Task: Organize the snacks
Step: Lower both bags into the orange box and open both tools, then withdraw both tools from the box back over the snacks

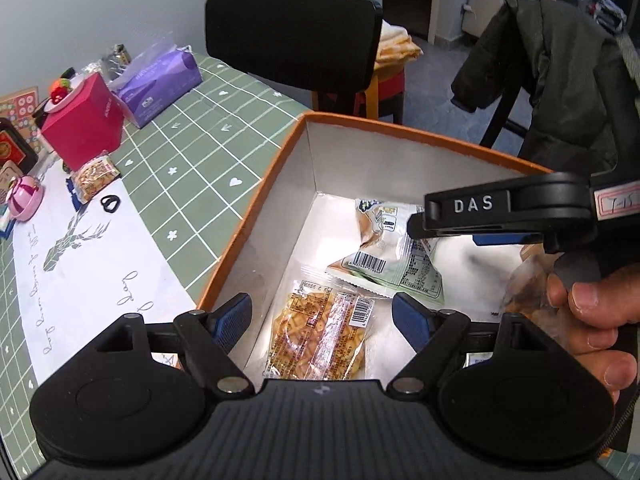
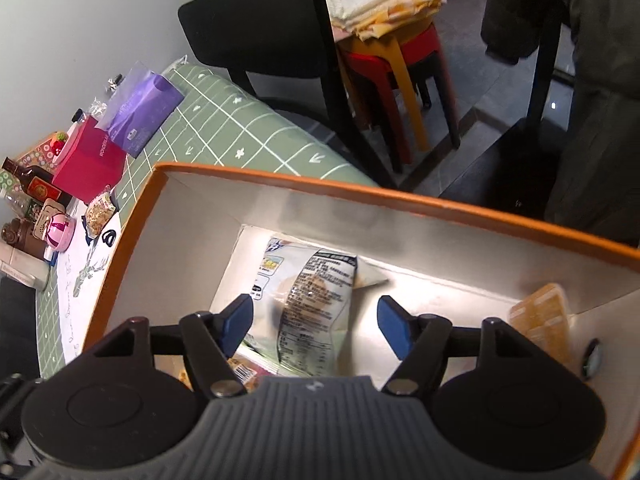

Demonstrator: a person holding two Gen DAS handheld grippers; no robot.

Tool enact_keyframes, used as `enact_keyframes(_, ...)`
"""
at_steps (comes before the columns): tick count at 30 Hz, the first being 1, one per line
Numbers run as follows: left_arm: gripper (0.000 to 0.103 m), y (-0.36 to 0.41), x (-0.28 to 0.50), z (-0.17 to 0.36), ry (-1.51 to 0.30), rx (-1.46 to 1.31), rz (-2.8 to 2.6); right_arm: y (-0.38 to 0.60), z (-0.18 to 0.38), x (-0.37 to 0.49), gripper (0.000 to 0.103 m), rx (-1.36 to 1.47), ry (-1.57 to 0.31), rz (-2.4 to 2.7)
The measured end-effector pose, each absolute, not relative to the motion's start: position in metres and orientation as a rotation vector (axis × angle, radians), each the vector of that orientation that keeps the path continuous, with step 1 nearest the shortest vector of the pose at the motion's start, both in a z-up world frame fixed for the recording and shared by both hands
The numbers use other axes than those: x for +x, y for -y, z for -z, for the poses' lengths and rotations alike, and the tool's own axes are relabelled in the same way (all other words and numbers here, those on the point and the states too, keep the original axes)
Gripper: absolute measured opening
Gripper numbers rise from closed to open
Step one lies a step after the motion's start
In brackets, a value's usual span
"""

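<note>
An orange-rimmed white box (image 1: 256, 200) (image 2: 360, 190) stands on the green checked tablecloth. Flat on its floor lies an orange cracker packet (image 1: 320, 336), with my left gripper (image 1: 322, 320) open above it and not touching it. A white-green snack packet (image 1: 392, 256) (image 2: 312, 300) lies further in. My right gripper (image 2: 316, 324) hangs open over that packet, its blue pads clear of it on both sides. Another orange packet (image 2: 540, 328) leans on the box's right wall. One more snack packet (image 1: 94, 178) (image 2: 98, 214) lies on the table beside a red box.
Left of the box stand a red box (image 1: 84, 128), a purple tissue pack (image 1: 160, 80), a pink toy (image 1: 24, 196) and a dark bottle (image 2: 32, 182). A black chair (image 1: 292, 40) faces the far table edge. A stool with folded towels (image 2: 380, 0) and a jacket-draped chair (image 1: 560, 80) stand beyond.
</note>
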State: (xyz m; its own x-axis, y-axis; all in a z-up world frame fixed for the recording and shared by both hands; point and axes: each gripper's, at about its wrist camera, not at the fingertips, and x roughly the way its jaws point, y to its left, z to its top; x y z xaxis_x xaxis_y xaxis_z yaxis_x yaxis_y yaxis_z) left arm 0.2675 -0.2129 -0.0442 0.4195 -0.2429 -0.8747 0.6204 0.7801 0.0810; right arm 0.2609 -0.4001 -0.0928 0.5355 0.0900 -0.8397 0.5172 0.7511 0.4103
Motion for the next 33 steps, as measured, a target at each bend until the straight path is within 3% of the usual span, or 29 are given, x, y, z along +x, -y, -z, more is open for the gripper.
enact_keyframes(12,0.093,0.14,0.232,0.008,-0.936,0.273,0.449,0.365,0.043,0.227,0.068,0.474,-0.933,0.232)
enact_keyframes(33,0.093,-0.007,0.127,0.016,-0.986,0.005,0.21,0.243,0.0,0.15,0.067,0.215,-0.94,-0.096)
